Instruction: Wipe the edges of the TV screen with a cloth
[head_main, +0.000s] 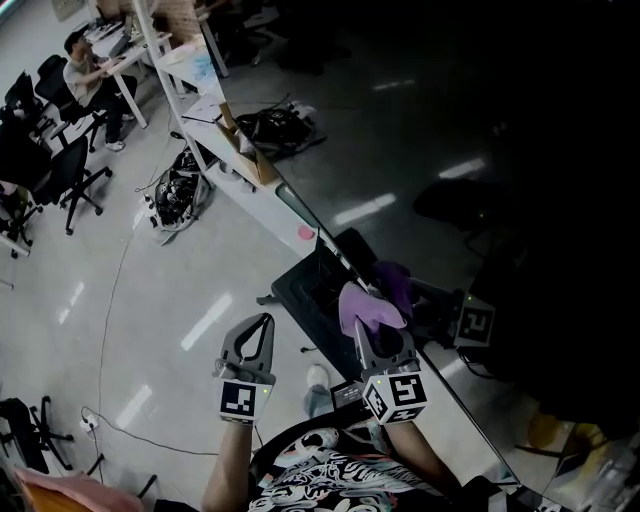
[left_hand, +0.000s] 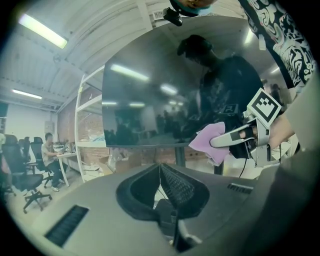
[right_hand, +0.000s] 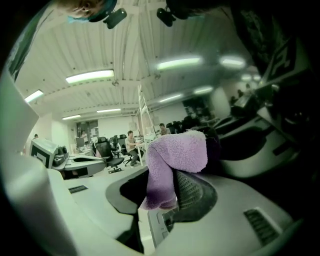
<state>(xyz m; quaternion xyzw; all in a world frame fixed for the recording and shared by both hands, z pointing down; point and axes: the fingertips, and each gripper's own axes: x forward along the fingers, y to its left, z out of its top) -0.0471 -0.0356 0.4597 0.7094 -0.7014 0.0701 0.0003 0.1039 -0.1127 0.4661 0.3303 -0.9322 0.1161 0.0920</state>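
The TV screen (head_main: 480, 170) is a large dark, glossy panel filling the right of the head view; its front also shows in the left gripper view (left_hand: 150, 100). A purple cloth (head_main: 366, 306) is pinched in my right gripper (head_main: 368, 328) and rests against the screen's lower edge. The left gripper view shows the same cloth (left_hand: 211, 142) at the bottom edge, toward the right. In the right gripper view the cloth (right_hand: 175, 160) drapes over the jaws of my right gripper (right_hand: 170, 176). My left gripper (head_main: 264, 322) hangs to the left of the screen, shut and holding nothing, as its own view shows (left_hand: 160, 169).
The TV's dark stand base (head_main: 305, 290) sits on the floor below the cloth. A white shelving rack (head_main: 230, 150) runs along the screen's far side. A heap of cables (head_main: 180, 195), office chairs (head_main: 60, 170) and a seated person (head_main: 85, 65) lie beyond.
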